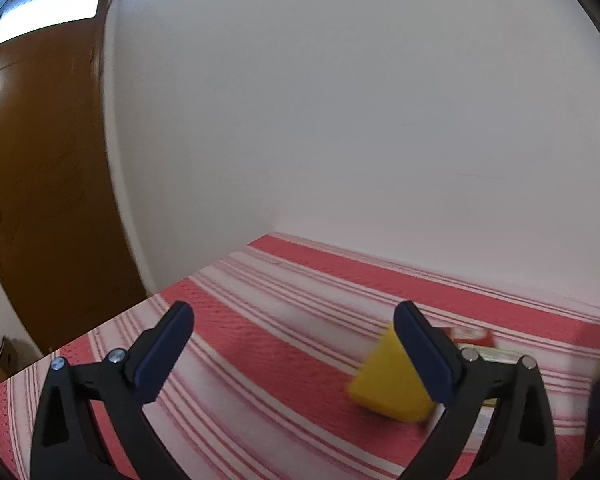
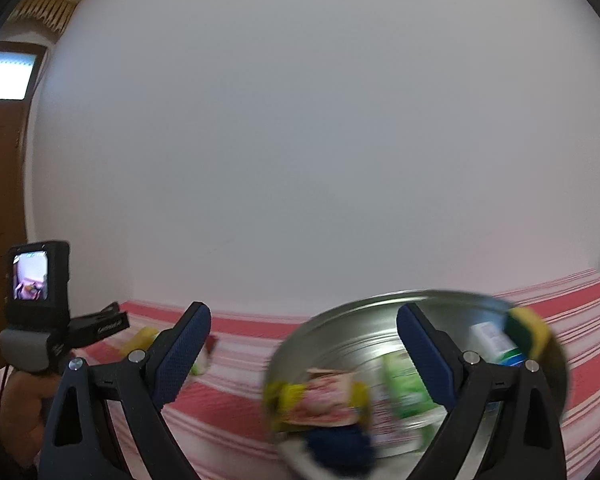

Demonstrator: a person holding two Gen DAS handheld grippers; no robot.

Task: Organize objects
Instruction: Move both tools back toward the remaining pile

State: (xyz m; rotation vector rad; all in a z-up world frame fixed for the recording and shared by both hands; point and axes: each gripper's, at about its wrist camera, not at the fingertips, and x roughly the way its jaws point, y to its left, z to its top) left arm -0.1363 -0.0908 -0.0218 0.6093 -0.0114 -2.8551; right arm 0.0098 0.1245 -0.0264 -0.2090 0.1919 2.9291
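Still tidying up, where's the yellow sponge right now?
In the left wrist view the yellow sponge lies on the striped cloth, low right, just beyond the left tongs' right-hand finger.

A red-and-white striped cloth (image 1: pixel 284 344) is seen, a yellow block (image 1: pixel 388 384) upon it; a silver bowl (image 2: pixel 352 328) is shown, blue pads (image 2: pixel 180 356) noted.

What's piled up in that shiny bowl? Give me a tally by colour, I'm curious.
In the metal bowl, blurred, so roughly:
Pink-and-yellow packet: 1
Green packet: 1
Dark blue thing: 1
Yellow-and-green sponge, at the rim: 1
White-and-teal carton: 1
Total: 5
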